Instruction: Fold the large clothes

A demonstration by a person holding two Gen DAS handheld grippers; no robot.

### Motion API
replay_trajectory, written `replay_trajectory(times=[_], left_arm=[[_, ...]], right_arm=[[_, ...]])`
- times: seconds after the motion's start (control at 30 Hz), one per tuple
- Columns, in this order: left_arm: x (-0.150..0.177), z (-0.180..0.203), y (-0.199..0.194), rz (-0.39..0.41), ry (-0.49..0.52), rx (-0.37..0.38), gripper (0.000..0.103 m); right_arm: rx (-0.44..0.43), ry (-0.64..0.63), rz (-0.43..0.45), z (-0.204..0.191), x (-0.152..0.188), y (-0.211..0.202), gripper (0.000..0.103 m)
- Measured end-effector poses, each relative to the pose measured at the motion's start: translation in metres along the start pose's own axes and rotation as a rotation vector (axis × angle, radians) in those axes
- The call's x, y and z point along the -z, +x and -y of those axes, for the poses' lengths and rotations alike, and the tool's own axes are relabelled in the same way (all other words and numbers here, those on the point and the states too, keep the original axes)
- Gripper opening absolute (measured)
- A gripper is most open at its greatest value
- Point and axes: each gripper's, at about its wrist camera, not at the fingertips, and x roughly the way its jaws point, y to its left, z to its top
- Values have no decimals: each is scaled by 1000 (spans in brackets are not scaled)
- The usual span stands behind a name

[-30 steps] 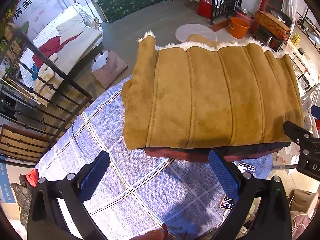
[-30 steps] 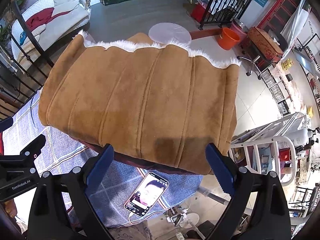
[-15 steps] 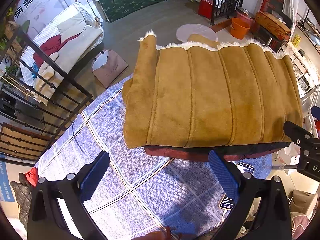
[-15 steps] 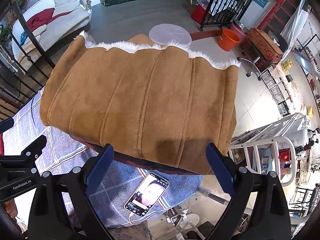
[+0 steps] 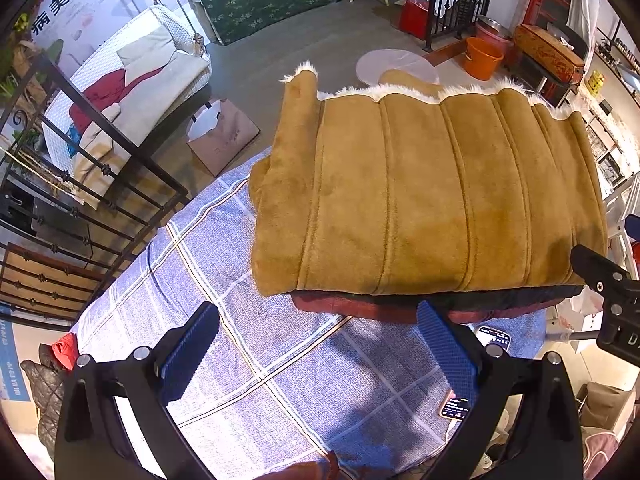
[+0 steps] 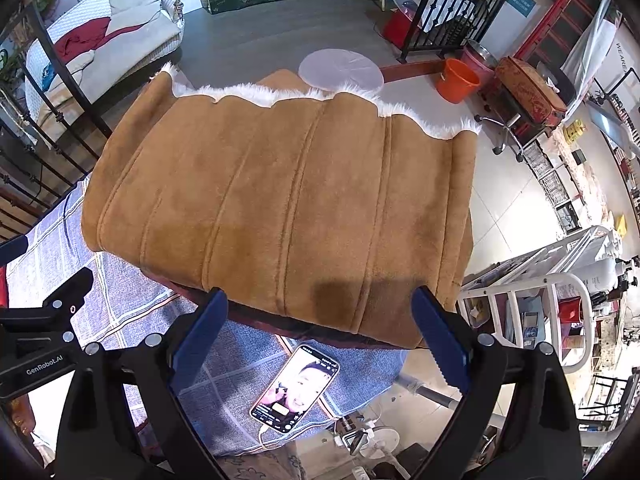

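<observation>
Tan suede coat (image 5: 428, 196), trimmed with white fur along its far edge, lies folded into a thick rectangle across the centre and right of the left wrist view, on top of a darker red garment (image 5: 360, 308) whose edge peeks out beneath. Both sit on the surface, which is covered by a blue checked cloth (image 5: 248, 344). The left tool (image 5: 316, 348) hangs at the bottom of its frame with its blue pads wide apart and nothing between them; the right tool (image 6: 320, 336) is likewise spread wide and empty, just short of the coat's near edge. Judging by the neat stack, the fold looks finished, and both tools are probably held back to leave it undisturbed. A lit phone (image 6: 296, 388) lies at lower centre of the right view, near the cloth's edge.
</observation>
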Motion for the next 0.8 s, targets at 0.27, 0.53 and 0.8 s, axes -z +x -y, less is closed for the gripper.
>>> replay_trajectory(times=[0.27, 0.53, 0.8], left_arm=[[-1, 2, -1, 7, 3, 0, 97], [-2, 7, -3, 22, 24, -1, 97], [-4, 11, -4, 36, 37, -10, 97]], right_arm=[[0, 2, 1, 0, 0, 0, 92], [0, 6, 3, 0, 1, -1, 92], [5, 21, 4, -1, 11, -5, 92]])
